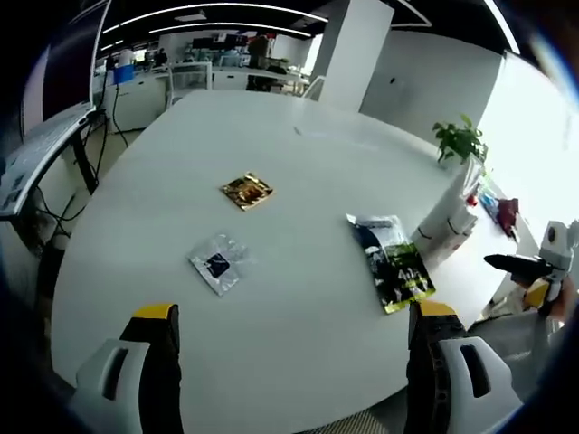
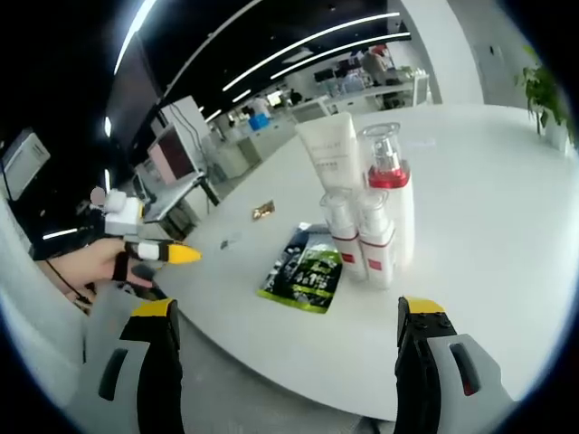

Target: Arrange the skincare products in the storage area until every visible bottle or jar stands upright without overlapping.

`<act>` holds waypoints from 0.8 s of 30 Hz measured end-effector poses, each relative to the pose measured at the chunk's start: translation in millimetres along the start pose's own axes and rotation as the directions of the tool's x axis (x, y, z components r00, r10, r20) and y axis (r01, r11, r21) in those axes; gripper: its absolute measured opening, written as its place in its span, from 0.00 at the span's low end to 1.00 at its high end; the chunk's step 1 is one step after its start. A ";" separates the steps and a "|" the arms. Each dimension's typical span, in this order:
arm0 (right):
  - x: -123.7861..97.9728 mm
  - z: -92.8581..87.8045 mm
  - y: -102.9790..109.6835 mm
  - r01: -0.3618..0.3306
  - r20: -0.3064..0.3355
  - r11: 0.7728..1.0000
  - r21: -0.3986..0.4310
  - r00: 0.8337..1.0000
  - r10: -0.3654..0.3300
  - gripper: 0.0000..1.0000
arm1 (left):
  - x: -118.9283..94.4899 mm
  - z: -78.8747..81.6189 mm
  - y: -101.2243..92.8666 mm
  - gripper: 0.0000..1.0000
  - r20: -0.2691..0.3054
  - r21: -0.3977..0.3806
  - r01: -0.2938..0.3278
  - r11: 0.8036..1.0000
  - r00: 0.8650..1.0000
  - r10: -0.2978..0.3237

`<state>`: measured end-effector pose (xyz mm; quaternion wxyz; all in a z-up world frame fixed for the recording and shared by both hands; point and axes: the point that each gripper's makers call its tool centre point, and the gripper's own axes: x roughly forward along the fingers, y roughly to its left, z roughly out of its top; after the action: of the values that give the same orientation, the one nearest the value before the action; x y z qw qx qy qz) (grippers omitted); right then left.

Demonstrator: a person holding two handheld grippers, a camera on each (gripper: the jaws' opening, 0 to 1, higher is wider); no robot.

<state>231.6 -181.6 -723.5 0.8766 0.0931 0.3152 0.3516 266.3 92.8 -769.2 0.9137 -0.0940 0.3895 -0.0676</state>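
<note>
Just ahead of the wide-open, empty right hand-held gripper, upright skincare bottles beside a flat sachet.

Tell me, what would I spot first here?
Probably the bottles, standing upright in a tight bunch on the white table in the right gripper view. Beside them lies a black and green packet, flat. In the left gripper view, a gold sachet and a silver sachet lie apart.
</note>
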 end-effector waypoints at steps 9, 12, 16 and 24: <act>0.7 -0.9 -2.2 -0.003 -0.004 1.000 0.015 1.000 0.003 0.99 | 18.2 5.4 12.7 0.96 -0.025 -0.059 -0.109 0.992 0.994 0.108; 1.0 -2.0 -2.6 -0.007 -0.007 1.000 0.022 1.000 0.007 0.99 | 24.2 12.9 16.8 0.94 -0.011 -0.053 -0.144 0.988 0.990 0.144; 2.9 -4.9 -3.1 -0.011 -0.019 1.000 0.027 1.000 0.012 0.99 | 34.7 15.3 24.0 0.92 -0.015 -0.061 -0.166 0.984 0.986 0.166; 3.6 -7.9 -3.0 -0.016 -0.029 0.999 0.037 0.999 0.017 0.98 | 49.5 12.3 44.4 0.84 -0.045 -0.101 -0.238 0.966 0.971 0.234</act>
<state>230.4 -181.8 -732.6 0.8670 0.1065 0.3338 0.3543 311.5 127.8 -805.4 0.9026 -0.0940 0.4156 0.0609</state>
